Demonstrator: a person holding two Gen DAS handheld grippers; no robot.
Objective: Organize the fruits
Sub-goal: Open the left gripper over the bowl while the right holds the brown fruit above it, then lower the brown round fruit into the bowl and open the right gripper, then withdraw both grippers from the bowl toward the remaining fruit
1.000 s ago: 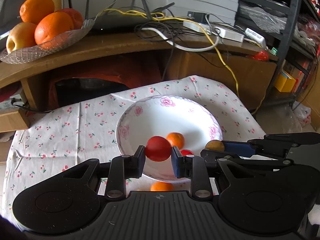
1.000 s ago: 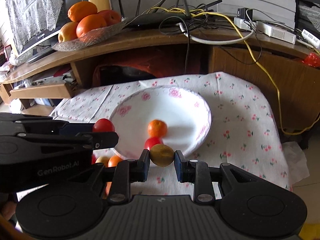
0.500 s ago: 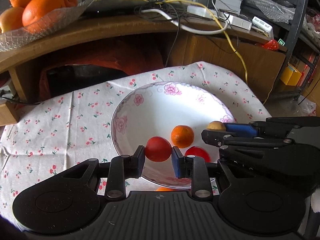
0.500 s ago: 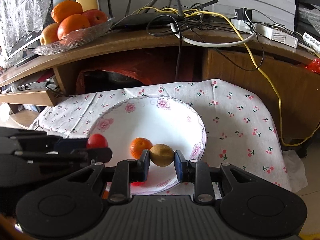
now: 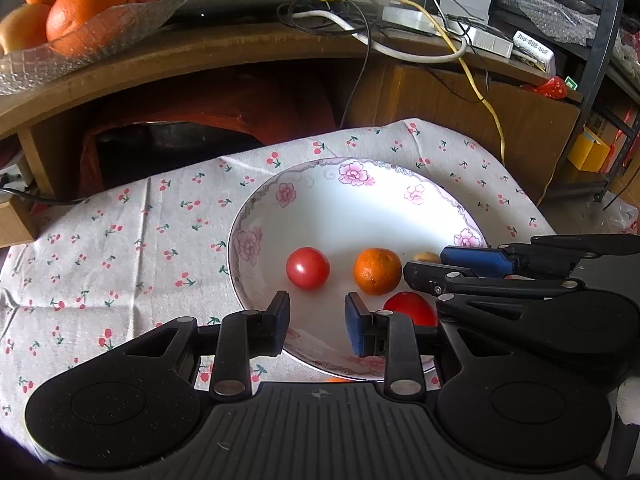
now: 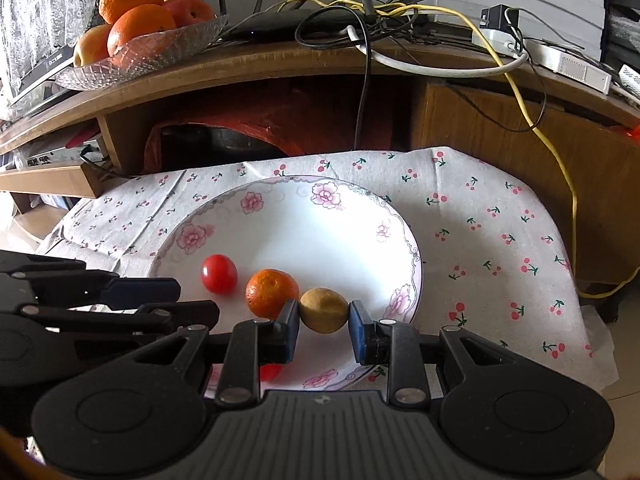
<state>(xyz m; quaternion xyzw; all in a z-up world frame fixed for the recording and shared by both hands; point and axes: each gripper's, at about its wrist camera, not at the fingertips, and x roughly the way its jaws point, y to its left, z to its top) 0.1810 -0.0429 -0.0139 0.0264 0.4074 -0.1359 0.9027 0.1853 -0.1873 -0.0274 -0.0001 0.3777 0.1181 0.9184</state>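
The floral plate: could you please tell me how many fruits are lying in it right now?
3 in the floral plate: a red tomato, a mandarin beside it, and another red fruit partly hidden nearest the camera.

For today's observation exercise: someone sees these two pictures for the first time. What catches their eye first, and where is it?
The big white floral-rimmed plate on the cherry-print cloth draws the eye, with a small red tomato and a small orange mandarin lying on it. Above its near rim, the right claw grips a brownish-yellow round fruit, while the left claw stands open. Up left on the wooden shelf sits a glass dish of oranges.
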